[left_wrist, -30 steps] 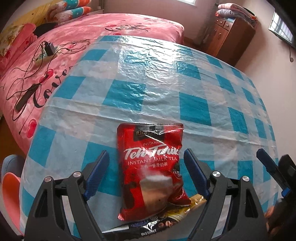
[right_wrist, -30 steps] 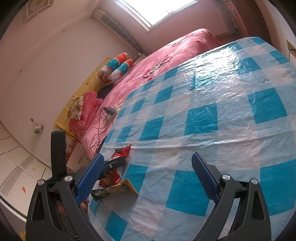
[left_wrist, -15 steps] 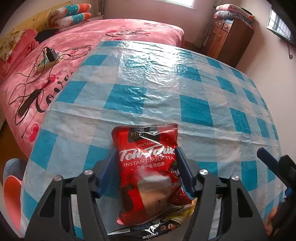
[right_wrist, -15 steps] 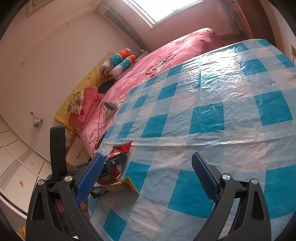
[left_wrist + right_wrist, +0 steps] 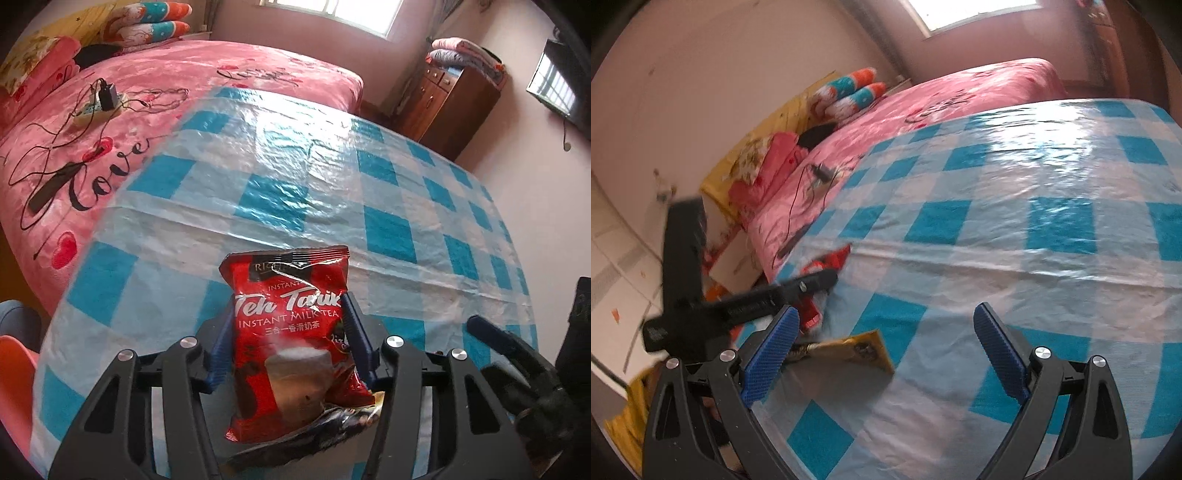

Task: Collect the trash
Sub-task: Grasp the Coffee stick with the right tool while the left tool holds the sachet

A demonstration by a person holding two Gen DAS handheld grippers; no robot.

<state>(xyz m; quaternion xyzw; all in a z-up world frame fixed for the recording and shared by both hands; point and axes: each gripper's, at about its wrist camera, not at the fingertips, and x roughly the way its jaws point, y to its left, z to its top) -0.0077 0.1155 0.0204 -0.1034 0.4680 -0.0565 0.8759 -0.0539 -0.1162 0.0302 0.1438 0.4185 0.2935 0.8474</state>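
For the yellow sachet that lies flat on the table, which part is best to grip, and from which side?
Probably its free corner pointing toward the open table, approached from that side by the right gripper. The yellow sachet lies flat, so only an edge offers purchase, and its other end sits under the red packet.

A home bedroom. Pink bed (image 5: 229, 77) printed with "Love" at 11 o'clock, bolsters (image 5: 155, 22) at its head, wooden cabinet (image 5: 447, 107) stacked with blankets (image 5: 465, 55) at 1 o'clock, window (image 5: 332, 11) at 12, checked plastic-covered counter (image 5: 332, 177) in the middle.
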